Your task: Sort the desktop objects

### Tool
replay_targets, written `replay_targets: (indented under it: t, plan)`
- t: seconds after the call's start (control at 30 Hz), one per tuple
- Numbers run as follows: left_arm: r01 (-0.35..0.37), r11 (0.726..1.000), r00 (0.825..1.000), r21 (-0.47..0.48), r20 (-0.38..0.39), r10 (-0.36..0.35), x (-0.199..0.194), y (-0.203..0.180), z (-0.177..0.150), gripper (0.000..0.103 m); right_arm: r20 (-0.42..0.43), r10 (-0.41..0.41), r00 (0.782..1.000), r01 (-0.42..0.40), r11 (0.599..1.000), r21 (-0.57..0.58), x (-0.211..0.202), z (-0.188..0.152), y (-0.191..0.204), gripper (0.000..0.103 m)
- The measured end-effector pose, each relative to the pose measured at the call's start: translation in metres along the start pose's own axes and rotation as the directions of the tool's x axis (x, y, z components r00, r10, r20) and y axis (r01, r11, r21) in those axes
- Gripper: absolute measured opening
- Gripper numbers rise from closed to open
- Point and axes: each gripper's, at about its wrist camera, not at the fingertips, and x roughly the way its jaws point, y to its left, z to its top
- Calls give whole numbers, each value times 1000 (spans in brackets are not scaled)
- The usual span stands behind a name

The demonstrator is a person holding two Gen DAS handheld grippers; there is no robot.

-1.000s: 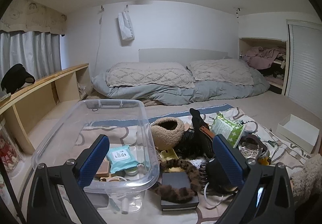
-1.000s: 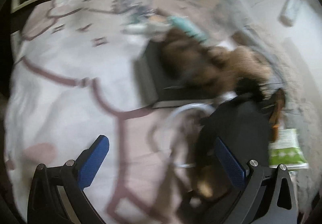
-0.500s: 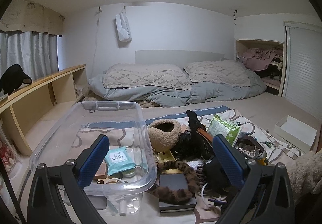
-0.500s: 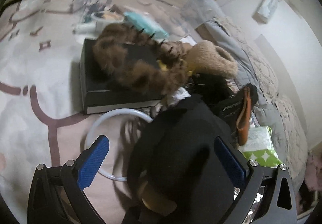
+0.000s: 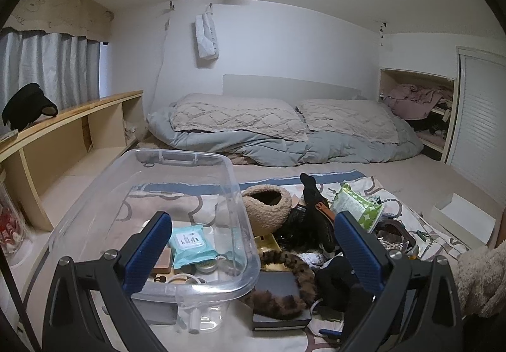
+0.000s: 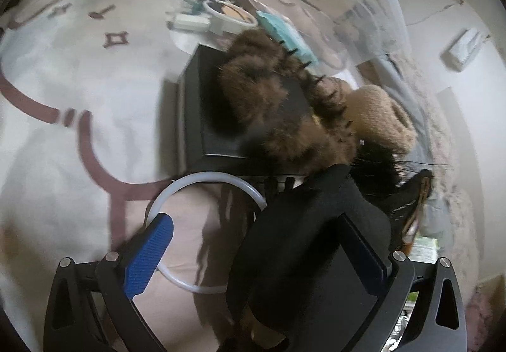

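My left gripper (image 5: 251, 222) hangs open above the seam between a clear plastic bin (image 5: 95, 209) and a pile of loose things. A teal wipes pack (image 5: 189, 241) lies inside the bin. The pile holds a beige fleece hat (image 5: 268, 209), a green wipes pack (image 5: 357, 206) and a brown furry hair claw (image 5: 284, 288) on a black box (image 5: 278, 314). My right gripper (image 6: 256, 225) is open low over the mat, with a black fabric item (image 6: 316, 241) between its fingers, covering the right pad. A white ring (image 6: 205, 181) lies under it. The furry claw (image 6: 268, 92) rests on the black box (image 6: 196, 117) just ahead.
The patterned mat (image 6: 63, 98) is bare left of the box. A wooden shelf (image 5: 63, 136) runs along the left wall, bedding (image 5: 284, 136) lies behind, and a white box (image 5: 465, 219) sits at the right. A fuzzy sleeve (image 5: 480, 282) shows at the right edge.
My right gripper has swung from the bare mat onto the pile and closed in until the black fabric item lies between its open fingers. The left gripper has barely shifted.
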Motion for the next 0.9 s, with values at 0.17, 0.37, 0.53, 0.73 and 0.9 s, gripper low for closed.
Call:
replay_targets:
  t: [0.17,0.37,0.53,0.73,0.9]
  plan:
    - [-10,1000,1000,13,7,10,-4,3,-1,103,-9,66,998,-67,997,-33,-6,-4,9,103]
    - [-18,1000,1000,15,13,18,-7,4,-2,103,6,231,973,-231,973,-26,-23,-11,18,103]
    - [-18,1000,1000,19,18,18,-8,4,-1,103,-28,308,951,-309,943,-126,-34,-21,59,103]
    - [-13,999,1000,30,19,12,-9,2,-2,103,32,343,939,-343,939,-10,-51,-22,43,103]
    - [-8,999,1000,46,6,8,-6,-1,-5,103,91,468,879,-476,853,212,-54,-28,14,103]
